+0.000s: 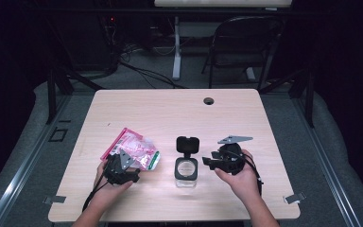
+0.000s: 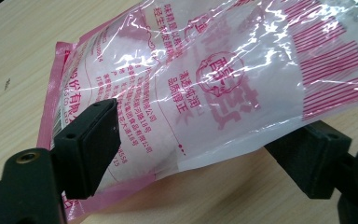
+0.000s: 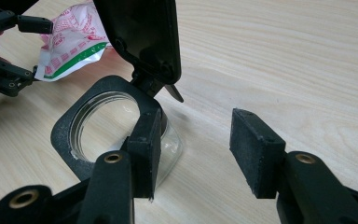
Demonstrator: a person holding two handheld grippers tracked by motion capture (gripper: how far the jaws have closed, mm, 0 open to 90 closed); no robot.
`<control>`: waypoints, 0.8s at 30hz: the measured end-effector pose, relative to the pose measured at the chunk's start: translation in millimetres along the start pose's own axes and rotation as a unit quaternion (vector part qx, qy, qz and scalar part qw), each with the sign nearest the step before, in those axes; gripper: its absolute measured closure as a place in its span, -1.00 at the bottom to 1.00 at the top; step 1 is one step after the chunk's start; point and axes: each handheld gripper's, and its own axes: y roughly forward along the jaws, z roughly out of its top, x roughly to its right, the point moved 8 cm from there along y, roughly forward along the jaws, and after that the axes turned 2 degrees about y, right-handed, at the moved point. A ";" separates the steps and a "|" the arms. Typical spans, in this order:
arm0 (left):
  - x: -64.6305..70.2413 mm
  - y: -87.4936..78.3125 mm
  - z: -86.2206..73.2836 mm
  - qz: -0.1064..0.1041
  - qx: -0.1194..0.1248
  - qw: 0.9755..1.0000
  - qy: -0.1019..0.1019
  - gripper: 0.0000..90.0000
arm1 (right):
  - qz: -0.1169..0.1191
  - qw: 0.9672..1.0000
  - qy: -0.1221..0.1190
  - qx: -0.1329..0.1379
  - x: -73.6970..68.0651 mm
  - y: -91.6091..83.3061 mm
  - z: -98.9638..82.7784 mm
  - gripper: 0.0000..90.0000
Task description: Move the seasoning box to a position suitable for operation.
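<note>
Now: both sets of jaws spread, nothing gripped yet.
I've got the left gripper [image 2: 205, 163] w/ jaws apart, straddling the near edge of the pink-printed plastic pouch [image 2: 223, 79], which lies flat on the wooden table [image 1: 170, 109]. Right gripper [image 3: 196, 149] also open, one pad just beside the clear jar [image 3: 102, 126] w/ black flip lid [image 3: 142, 35] standing up, center-front btw both hands.
</note>
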 end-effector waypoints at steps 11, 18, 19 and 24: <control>3.3 2.2 2.5 -0.005 0.002 1.000 0.007 -0.47 | -0.001 1.000 -0.001 0.002 2.0 0.4 -0.3 0.19; 4.3 3.1 3.3 -0.012 0.004 1.000 0.011 -0.28 | -0.001 1.000 0.002 0.000 2.3 -0.1 -0.6 0.19; 4.4 3.4 3.3 -0.013 0.005 1.000 0.009 -0.26 | -0.001 1.000 0.003 0.000 2.3 -0.3 -0.6 0.19; 4.3 3.6 4.0 -0.022 0.009 1.000 0.004 -0.10 | 0.001 1.000 0.003 0.001 2.5 -0.2 -0.4 0.19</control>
